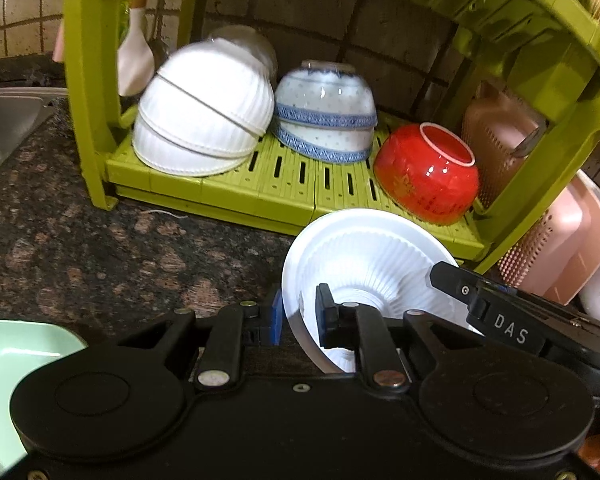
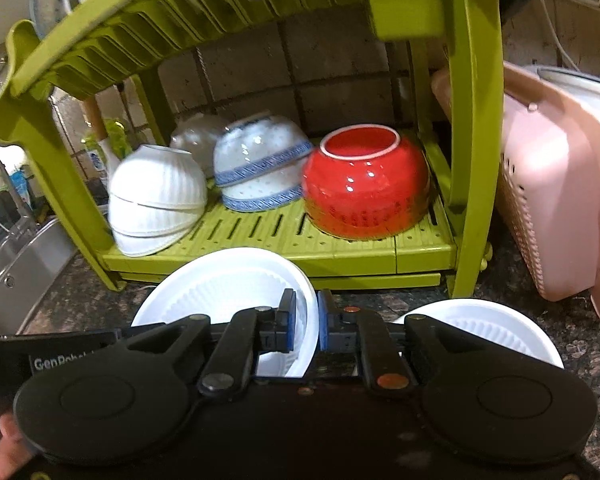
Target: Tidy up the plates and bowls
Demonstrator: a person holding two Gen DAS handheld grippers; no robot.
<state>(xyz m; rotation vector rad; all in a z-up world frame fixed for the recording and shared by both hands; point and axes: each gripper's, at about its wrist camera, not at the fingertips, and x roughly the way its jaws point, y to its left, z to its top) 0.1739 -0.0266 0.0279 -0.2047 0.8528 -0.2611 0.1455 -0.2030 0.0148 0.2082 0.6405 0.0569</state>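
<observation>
Step in hand: judged to be carrying the white ribbed bowl (image 2: 228, 288) to the lower shelf (image 1: 284, 184) of the green dish rack (image 2: 476, 128), to join the bowls there.
Left gripper (image 1: 298, 320): jaws narrowed on the bowl's left rim, one pad inside, one outside; the bowl is tipped with its foot toward the camera.
Right gripper (image 2: 304, 320): jaws narrowed on the same bowl's right rim, seen in the right wrist view.
How to do it well: keep both grips level with each other, tip the bowl mouth down, and come in low under the upper tier.
Far left: a steel sink (image 1: 4, 120) and a pale green dish (image 1: 4, 368) near the left gripper.
Shelf, left to right: stacked white bowls (image 1: 204, 112), leaning; blue-patterned bowls (image 1: 324, 112); a red bowl (image 1: 428, 172), all mouth down.
In the way: the shelf looks nearly full; the open strip is the near edge, or the white stack could take it.
Right: a second white bowl (image 2: 484, 328) waits on the desk (image 1: 100, 248); a pink basket (image 2: 548, 208) stands beside the rack.
</observation>
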